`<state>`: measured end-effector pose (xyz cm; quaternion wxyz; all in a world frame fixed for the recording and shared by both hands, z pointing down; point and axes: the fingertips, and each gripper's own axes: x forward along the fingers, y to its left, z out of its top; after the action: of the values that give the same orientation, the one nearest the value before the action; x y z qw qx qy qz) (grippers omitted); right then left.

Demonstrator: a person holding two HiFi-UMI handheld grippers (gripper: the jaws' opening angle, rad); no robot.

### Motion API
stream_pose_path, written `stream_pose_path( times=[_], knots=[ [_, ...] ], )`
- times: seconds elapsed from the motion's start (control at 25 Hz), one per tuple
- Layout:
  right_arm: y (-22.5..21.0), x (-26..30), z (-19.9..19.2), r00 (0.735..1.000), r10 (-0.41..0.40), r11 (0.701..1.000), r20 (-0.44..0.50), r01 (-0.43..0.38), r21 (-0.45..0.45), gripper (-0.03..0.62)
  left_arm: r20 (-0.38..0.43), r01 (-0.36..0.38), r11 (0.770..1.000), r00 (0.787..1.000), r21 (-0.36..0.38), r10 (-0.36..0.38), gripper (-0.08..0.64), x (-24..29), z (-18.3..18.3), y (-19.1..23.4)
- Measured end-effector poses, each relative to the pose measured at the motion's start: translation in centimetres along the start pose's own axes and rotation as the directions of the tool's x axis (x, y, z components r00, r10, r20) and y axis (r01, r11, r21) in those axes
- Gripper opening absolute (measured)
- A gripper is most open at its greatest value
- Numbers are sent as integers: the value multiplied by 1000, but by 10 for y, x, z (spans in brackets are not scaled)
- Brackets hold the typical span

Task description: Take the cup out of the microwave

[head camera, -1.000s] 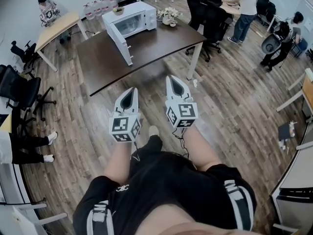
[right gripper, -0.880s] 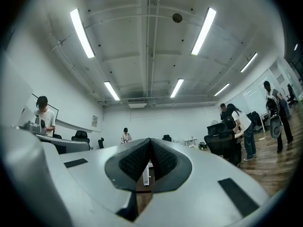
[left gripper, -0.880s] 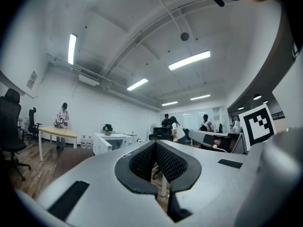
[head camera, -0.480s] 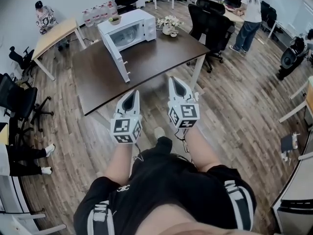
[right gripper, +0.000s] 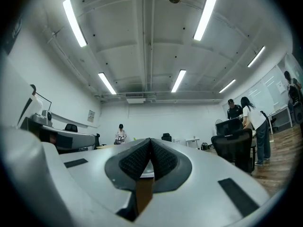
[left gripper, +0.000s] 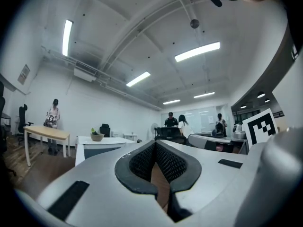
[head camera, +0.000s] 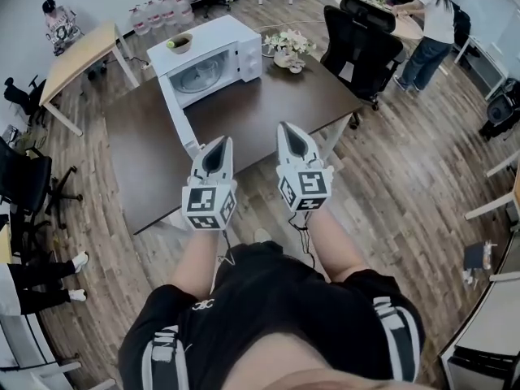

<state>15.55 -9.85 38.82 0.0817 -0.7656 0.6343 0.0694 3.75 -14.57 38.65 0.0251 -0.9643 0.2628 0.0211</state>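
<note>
White microwave (head camera: 215,32): stood at the far end of the table with its cavity facing the person, so that a straight reach from the near edge would meet the opening.
Microwave door (head camera: 177,116): stood wide open on the cavity's left side, which left nothing to unlatch before the reach.
Cup: could not be made out in any view. A pale round shape showed in the cavity, but whether it was cup or turntable could not be told. By the task it was judged to be still inside the microwave.
Dark table (head camera: 268,96): carried the microwave, with a bare stretch between the near edge and the oven.
Left gripper (head camera: 218,149): jaws were pressed together with nothing between them. It was held level over the table's near edge and well apart from the cavity.
Right gripper (head camera: 290,139): jaws were likewise closed and empty. It was carried just beside the left one, tilted slightly upward.
Bowl (head camera: 179,43): sat on top of the microwave, clear of the opening.
Flowers (head camera: 288,45): stood just to the right of the microwave, where a wide sweep of the right gripper might brush them.
Stage, as judged: approach only. The cup had not yet been reached.
Next requirement, as judged: one gripper's jaws would need to part before entering the cavity.
</note>
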Motion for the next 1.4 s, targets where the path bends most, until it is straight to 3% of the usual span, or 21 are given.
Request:
stream_pose_path(
  times=[0.2,0.4,0.76,1.2,1.32,1.4],
  knots=[
    [-34,104,-4,1000,25,1000,0,-25,-5,0,12,-10,1000,1000,-22,10,-2,96,8,48],
    [-48,174,-22,997,65,998,-36,-65,7,0,-6,-39,998,999,-40,39,-2,154,5,86],
    [-43,234,-49,981,180,983,-72,-177,52,0,-68,-168,985,984,-39,165,-2,182,-11,127],
    [-37,306,-79,919,384,923,-92,-378,75,2,-89,-366,929,928,-45,361,-2,215,-19,170],
    [-29,328,-95,879,466,883,-100,-454,123,354,-101,-403,915,912,-38,397,-2,224,-22,177],
    [-26,344,-108,869,483,873,-108,-469,134,501,-114,-425,905,901,-33,419,-2,227,-26,181]
  ],
)
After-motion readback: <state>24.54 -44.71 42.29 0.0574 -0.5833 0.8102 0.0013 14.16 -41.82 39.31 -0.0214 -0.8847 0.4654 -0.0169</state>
